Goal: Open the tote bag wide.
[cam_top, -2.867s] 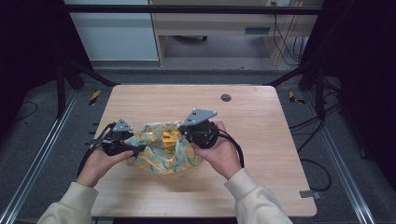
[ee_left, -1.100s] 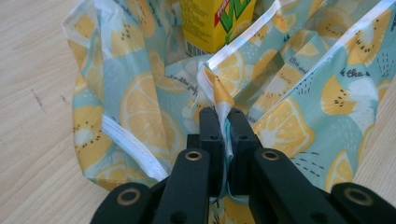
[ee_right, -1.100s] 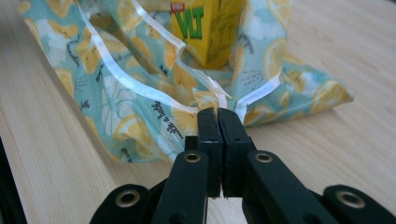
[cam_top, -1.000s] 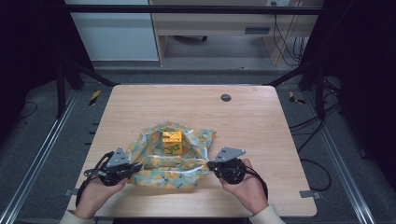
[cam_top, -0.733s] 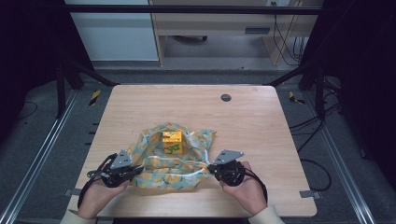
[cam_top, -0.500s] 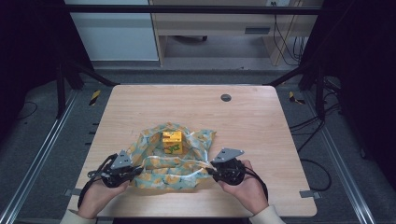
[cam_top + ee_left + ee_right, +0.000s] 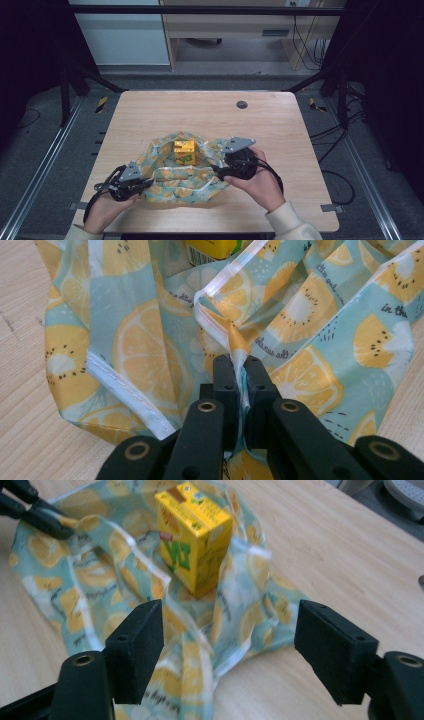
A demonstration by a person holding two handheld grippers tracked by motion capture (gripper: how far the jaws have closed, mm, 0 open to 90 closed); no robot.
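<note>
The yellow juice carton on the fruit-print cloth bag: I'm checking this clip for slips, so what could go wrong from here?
1. The yellow juice carton stands upright on loose folds of the fruit-print cloth bag; a tug could tip it.
2. The left gripper pinches only a thin bunched edge, which may slip out.
3. The right gripper has just been opening, with nothing pressed between its fingers, so that side of the bag lies slack.

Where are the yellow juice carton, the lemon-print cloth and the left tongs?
juice carton (image 7: 192, 555), right gripper view, its front face.
lemon-print cloth (image 7: 135, 350), left gripper view, a lemon slice print.
left tongs (image 7: 239, 371), left gripper view, between the tips.
</note>
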